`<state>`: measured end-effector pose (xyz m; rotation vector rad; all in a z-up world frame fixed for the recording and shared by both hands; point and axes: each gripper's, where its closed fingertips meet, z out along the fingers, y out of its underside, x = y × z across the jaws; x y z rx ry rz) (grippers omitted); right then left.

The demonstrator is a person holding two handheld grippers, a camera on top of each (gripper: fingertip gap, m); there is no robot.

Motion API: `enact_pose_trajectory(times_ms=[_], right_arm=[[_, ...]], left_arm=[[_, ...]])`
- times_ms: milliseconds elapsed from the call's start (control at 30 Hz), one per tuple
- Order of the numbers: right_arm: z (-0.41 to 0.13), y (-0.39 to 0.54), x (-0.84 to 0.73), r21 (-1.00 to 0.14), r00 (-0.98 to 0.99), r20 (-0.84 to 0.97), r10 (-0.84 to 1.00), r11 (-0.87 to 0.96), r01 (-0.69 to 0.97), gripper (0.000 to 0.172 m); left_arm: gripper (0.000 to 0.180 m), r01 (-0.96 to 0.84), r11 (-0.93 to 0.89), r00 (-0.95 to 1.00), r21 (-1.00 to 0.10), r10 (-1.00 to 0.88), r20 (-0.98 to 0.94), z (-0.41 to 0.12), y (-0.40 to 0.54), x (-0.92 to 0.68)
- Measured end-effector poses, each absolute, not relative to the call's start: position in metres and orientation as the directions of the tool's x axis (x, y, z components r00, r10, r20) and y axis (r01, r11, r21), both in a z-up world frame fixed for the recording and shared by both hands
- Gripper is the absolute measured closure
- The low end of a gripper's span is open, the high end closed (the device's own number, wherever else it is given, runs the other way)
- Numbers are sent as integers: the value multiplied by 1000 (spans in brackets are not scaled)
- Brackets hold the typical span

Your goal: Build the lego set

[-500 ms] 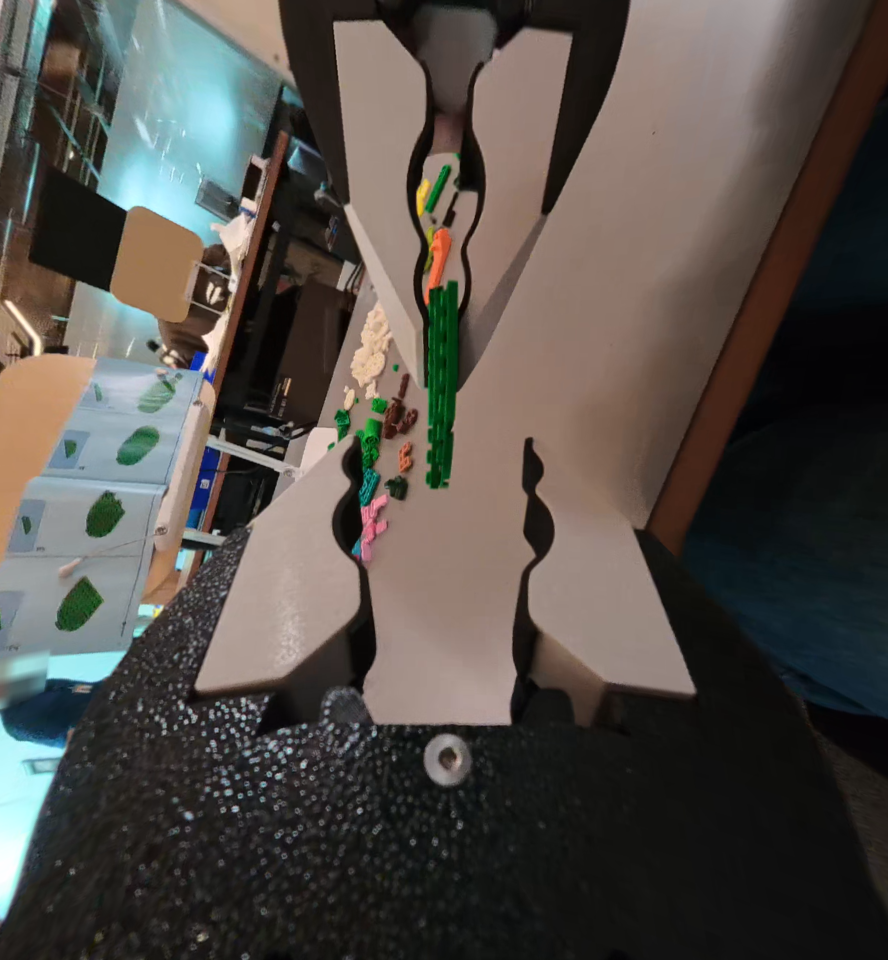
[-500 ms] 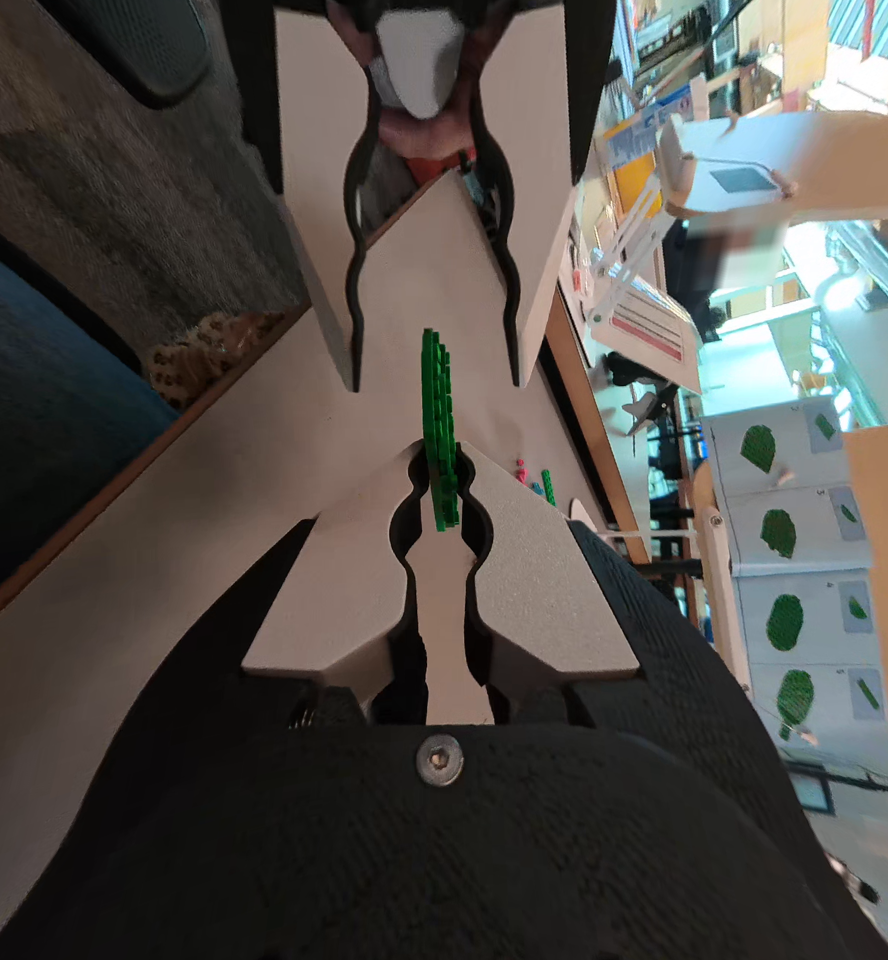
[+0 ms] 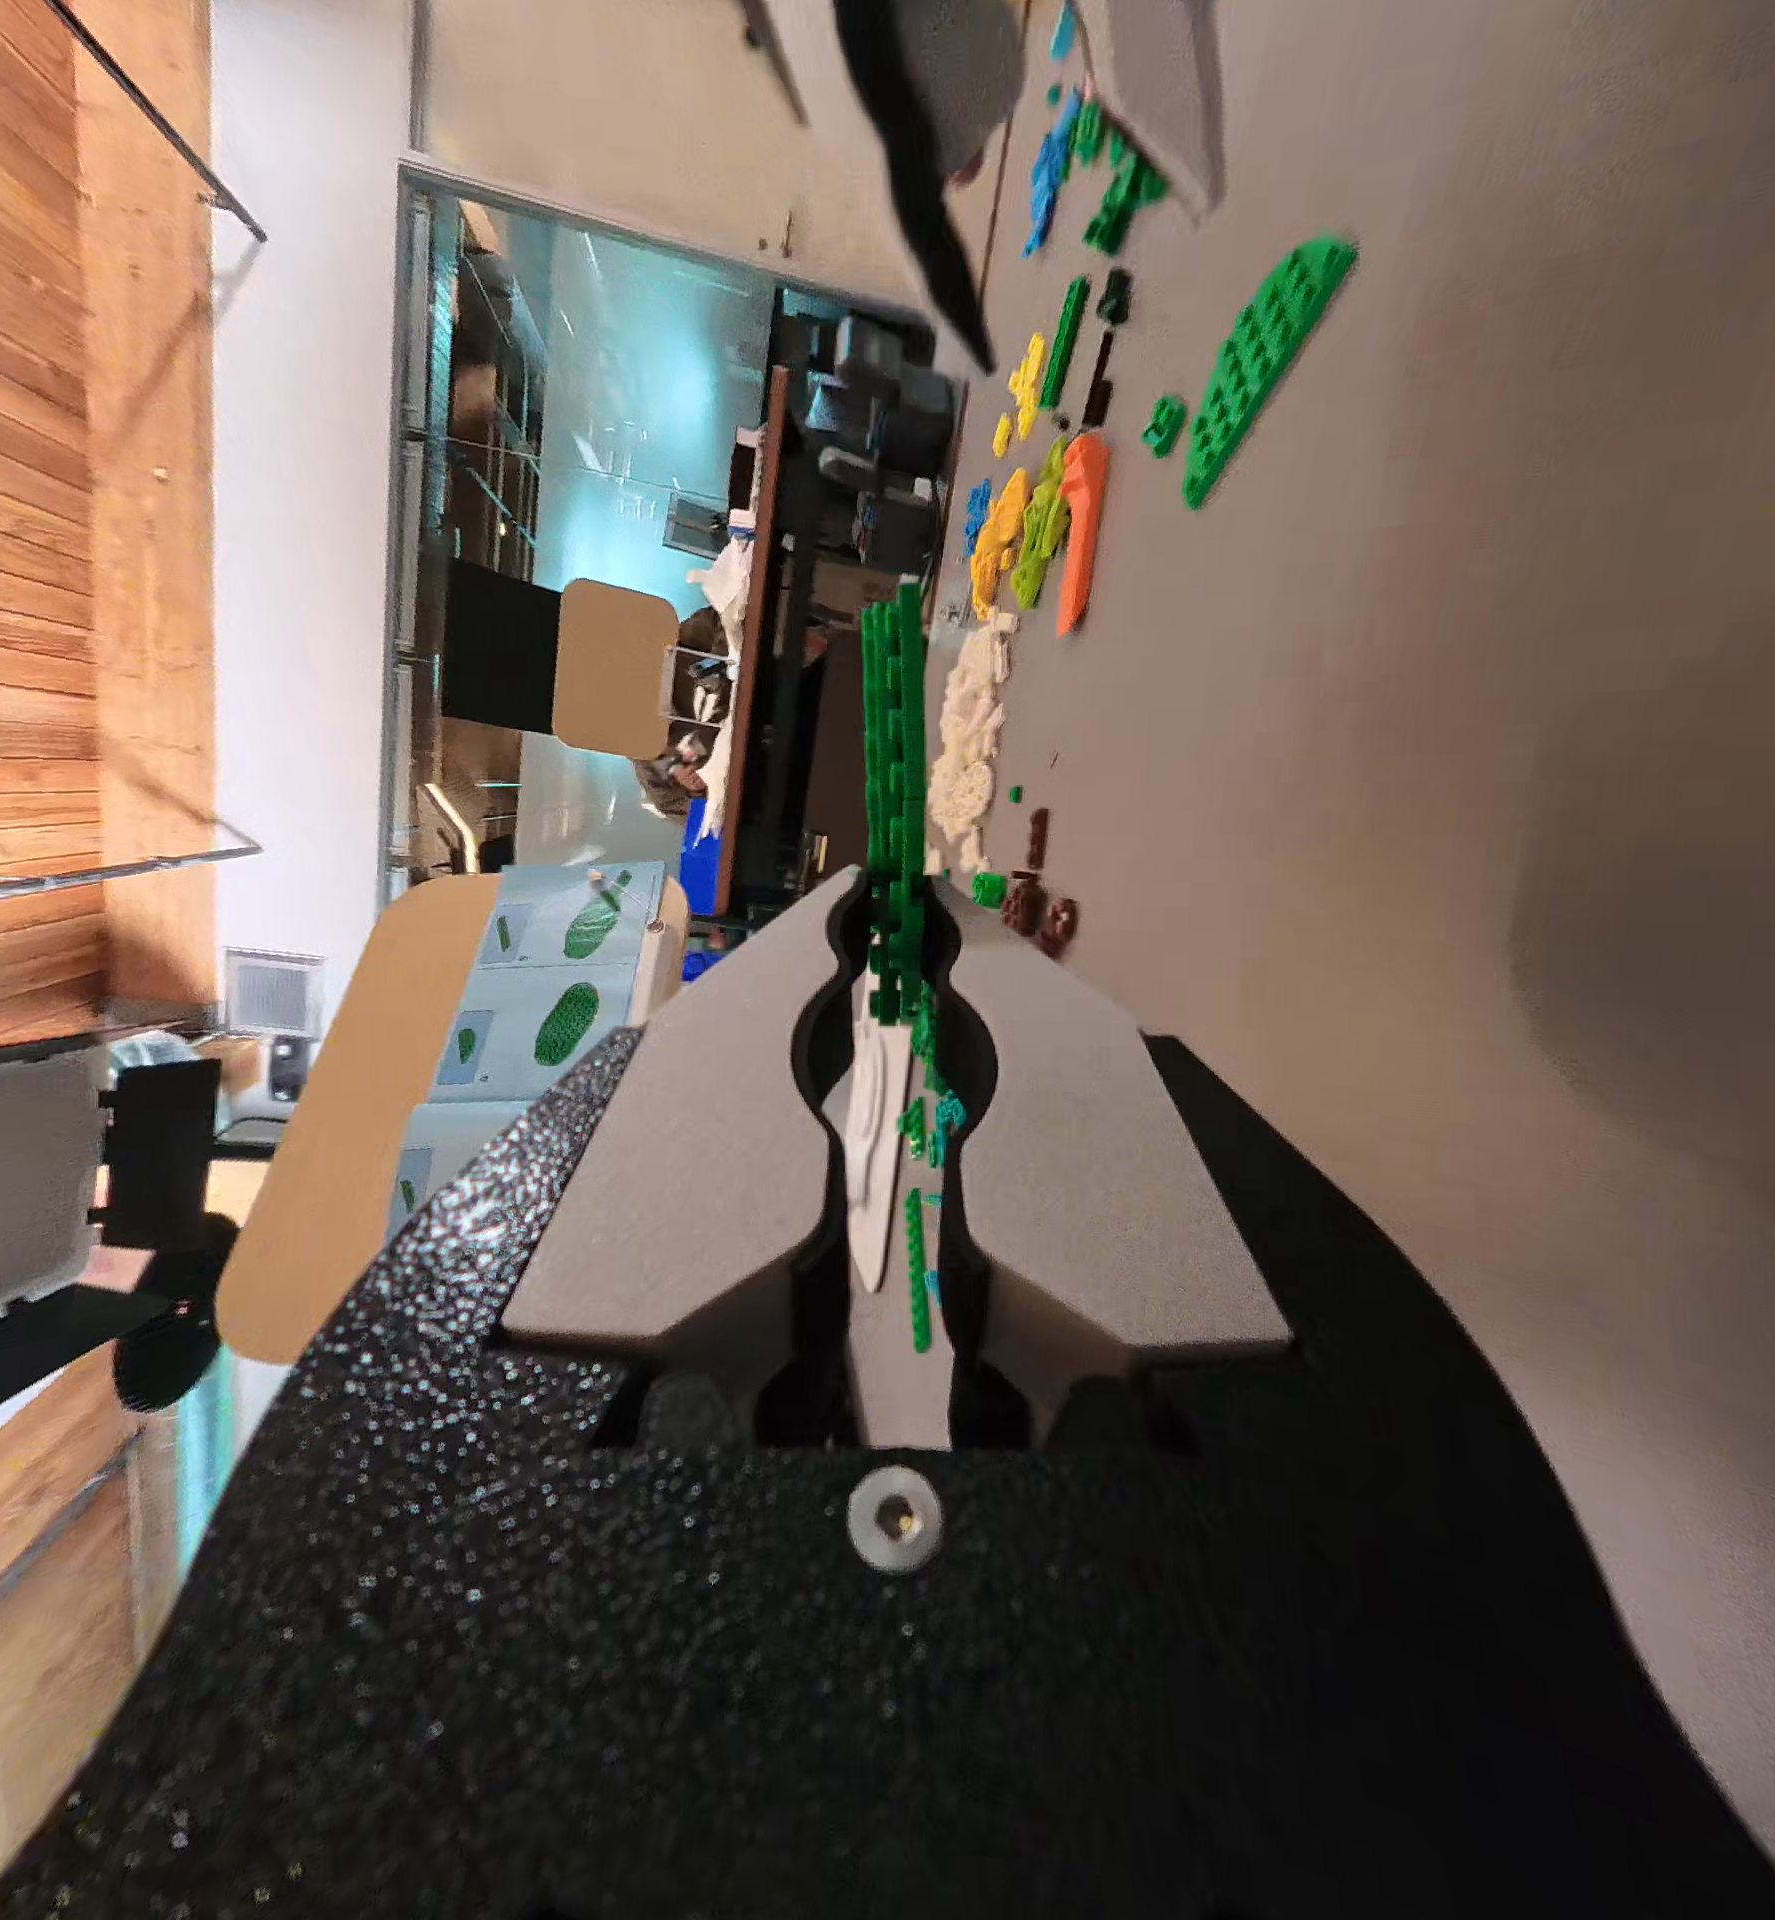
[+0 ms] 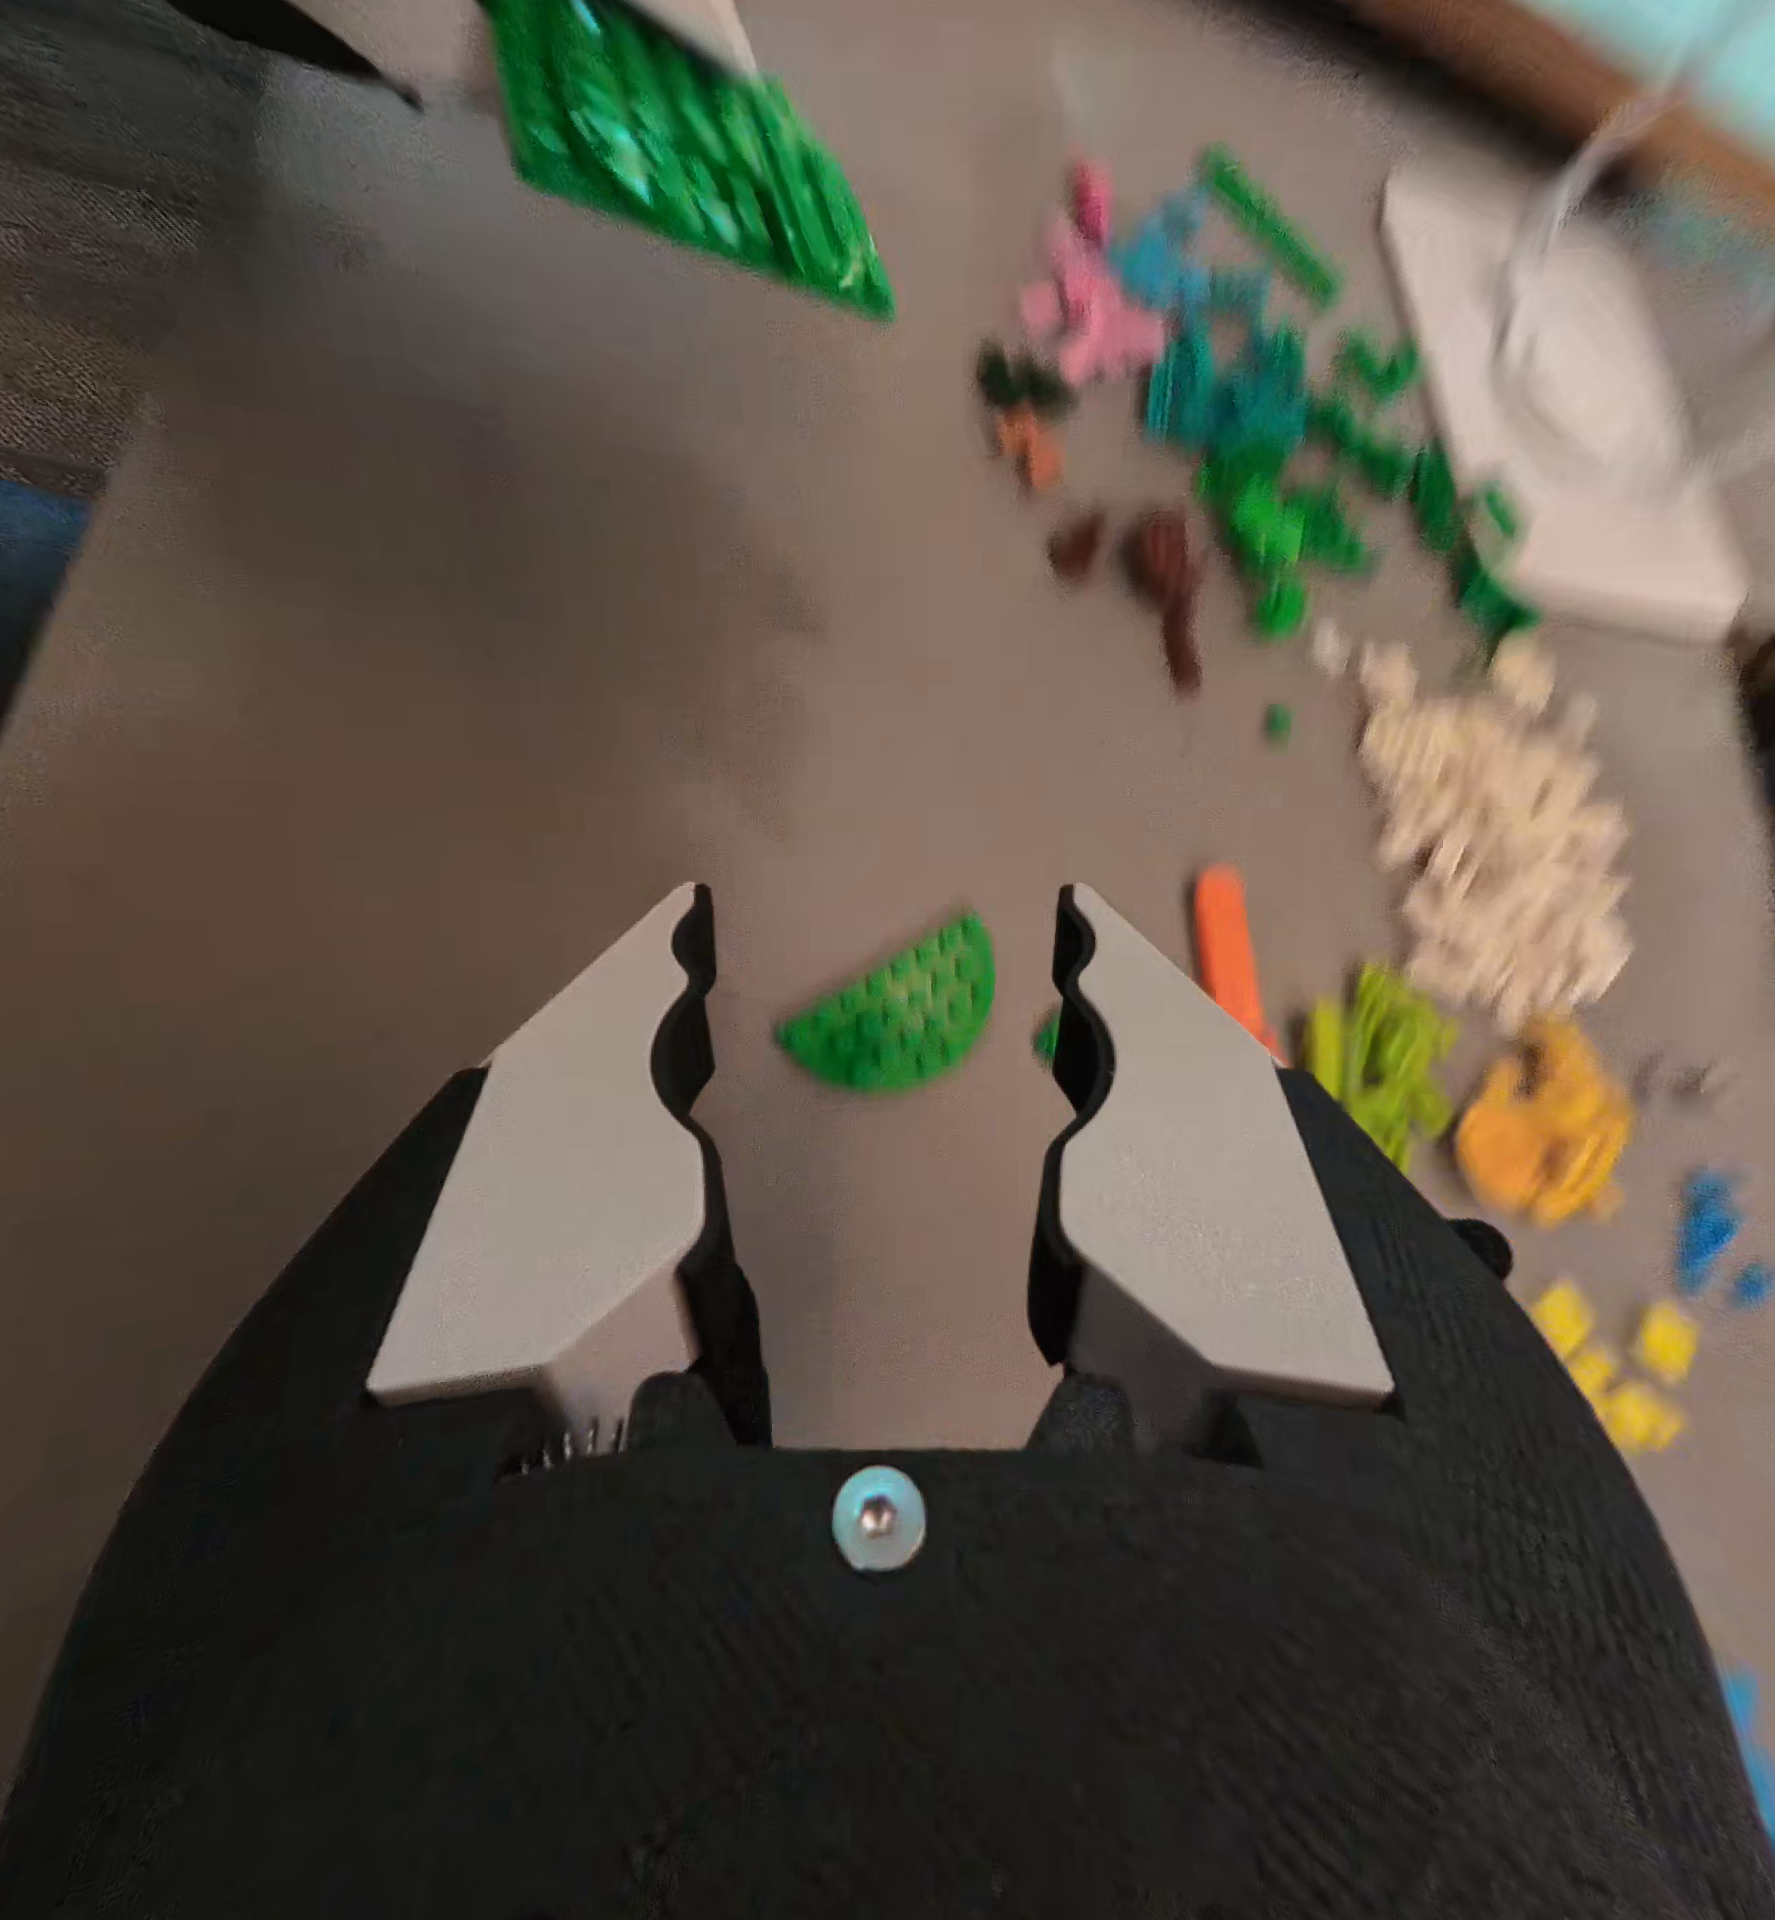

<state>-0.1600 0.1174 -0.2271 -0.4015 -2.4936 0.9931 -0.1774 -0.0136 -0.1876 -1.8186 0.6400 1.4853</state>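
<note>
Left gripper (image 3: 898, 904): jaws pinching a green brick plate (image 3: 893, 748) edge-on; both pads press on its lower end, and the plate stands out past the fingertips, off the table.
Right gripper (image 4: 883, 904): jaws spread wide with nothing between the pads; it hangs above the grey table (image 4: 447, 675).
Nearest to the right gripper: a green half-round plate (image 4: 893, 1008) lying flat on the table, seen through the gap between the fingers and touching neither.
Just beside: an orange piece (image 4: 1226, 956), lime pieces (image 4: 1382, 1039) and a yellow-orange heap (image 4: 1548, 1132), right of the right-hand finger.
Farther off: a cream-white heap (image 4: 1485, 831), brown pieces (image 4: 1163, 571), then pink, blue and green pieces, all blurred.
Left wrist view only: the clamped plate's thin edge, and a booklet with green pictures (image 3: 561, 987) on a stand beyond the table edge.
Right wrist view only: the held plate's broad studded face (image 4: 696, 156), at the top of the frame with the left gripper's finger over it.
</note>
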Motion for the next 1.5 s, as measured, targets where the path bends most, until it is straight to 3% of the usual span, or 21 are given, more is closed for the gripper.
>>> enact_pose_trajectory(times_ms=[100, 167, 367, 533, 733, 833, 1100, 1367, 1500], right_arm=[[-261, 141, -149, -635, -900, 48, 433, 708, 307, 106], [-277, 152, -143, -580, -911, -9, 412, 740, 341, 106], [-279, 152, -154, -623, -907, -19, 420, 705, 339, 108], [-278, 135, -145, -644, -946, -22, 324, 719, 261, 110], [-278, 131, -159, -666, -974, 35, 225, 732, 146, 90], [-279, 124, -157, -673, -986, 5, 165, 730, 119, 92], [-276, 112, -155, -650, -955, -77, 288, 711, 267, 104], [-272, 101, -142, -698, -907, -158, 390, 606, 382, 104], [-272, 105, -141, -726, -915, -104, 389, 599, 337, 101]], left_arm=[[175, -752, -642, 180, -149, 18, -984, -199, 3, -194], [176, -775, -621, 154, -116, -7, -988, -205, 16, -199], [175, -815, -570, 196, -104, -101, -975, -228, 38, -205], [175, -846, -533, 149, -5, -226, -963, -248, 49, -201], [175, -882, -472, 136, 9, -272, -953, -255, 61, -194], [175, -886, -460, 106, 54, -314, -944, -262, 63, -193], [175, -857, -511, 107, 62, -294, -950, -261, 61, -190], [175, -829, -559, 135, 31, -253, -958, -260, 66, -188], [175, -811, -584, 129, 20, -213, -969, -257, 65, -185]])
